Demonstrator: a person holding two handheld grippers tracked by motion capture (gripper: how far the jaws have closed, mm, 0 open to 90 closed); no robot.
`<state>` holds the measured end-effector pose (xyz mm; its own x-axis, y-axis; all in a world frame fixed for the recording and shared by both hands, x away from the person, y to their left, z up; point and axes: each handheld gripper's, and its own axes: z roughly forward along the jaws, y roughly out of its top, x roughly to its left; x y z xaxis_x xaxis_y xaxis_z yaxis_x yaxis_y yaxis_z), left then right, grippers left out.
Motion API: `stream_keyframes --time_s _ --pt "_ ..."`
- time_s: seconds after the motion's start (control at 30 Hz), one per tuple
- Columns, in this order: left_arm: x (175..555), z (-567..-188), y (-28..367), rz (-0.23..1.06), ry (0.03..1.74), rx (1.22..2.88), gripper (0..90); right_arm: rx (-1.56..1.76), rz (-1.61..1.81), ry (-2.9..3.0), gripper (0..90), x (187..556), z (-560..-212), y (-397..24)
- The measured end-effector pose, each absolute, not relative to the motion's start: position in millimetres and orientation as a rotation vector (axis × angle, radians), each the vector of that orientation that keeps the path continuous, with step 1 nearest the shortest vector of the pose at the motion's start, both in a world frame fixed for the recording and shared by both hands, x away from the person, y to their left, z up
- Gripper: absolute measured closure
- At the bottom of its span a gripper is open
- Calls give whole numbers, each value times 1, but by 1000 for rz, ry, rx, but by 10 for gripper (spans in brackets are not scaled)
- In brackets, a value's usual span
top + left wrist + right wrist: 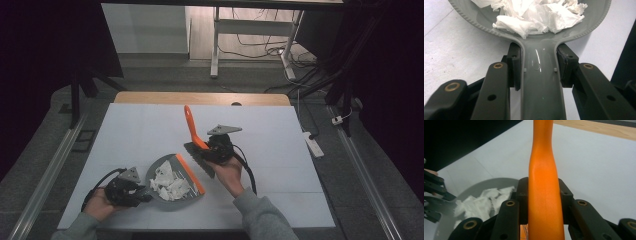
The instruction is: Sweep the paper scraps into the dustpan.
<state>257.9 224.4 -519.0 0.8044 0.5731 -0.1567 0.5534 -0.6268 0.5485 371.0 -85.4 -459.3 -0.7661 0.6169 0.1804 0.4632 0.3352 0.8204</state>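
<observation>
Person at the near edge of a counter (150, 125) covered in a white sheet, one gripper in each hand. Left gripper (131, 190) sits low at the near left, its jaws clamped on the grey handle of a dustpan (159, 172); in the left gripper view the black pads (514, 65) press that handle from both sides, just behind where it widens into the pan. The dustpan (541, 82) lies flat on the counter, pan pointing away from the left hand, an orange strip along its far straight edge. A heap of crumpled white tissue (169, 184) fills the pan; up close the tissue (534, 15) is torn and bunched, resting against the ridged rim. Right gripper (216, 148) is held just beyond and to the right of the dustpan, jaws clamped on the orange handle of a small brush (190, 125). The handle tilts up and away toward the far side of the counter; the dark bristle head hangs below, beside the dustpan's orange edge; cannot tell whether they touch. In the right gripper view the brush (544, 185) runs straight up between the pads (522, 197), with the dustpan and tissue (477, 205) off to the lower left. Wooden counter edge shows past the sheet.
</observation>
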Motion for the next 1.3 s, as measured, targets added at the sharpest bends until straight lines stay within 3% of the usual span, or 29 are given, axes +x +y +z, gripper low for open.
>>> stream_keyframes --time_s 1.3 --pt "255 -510 238 153 956 2220 618 1019 1389 2376 706 354 -458 -169"
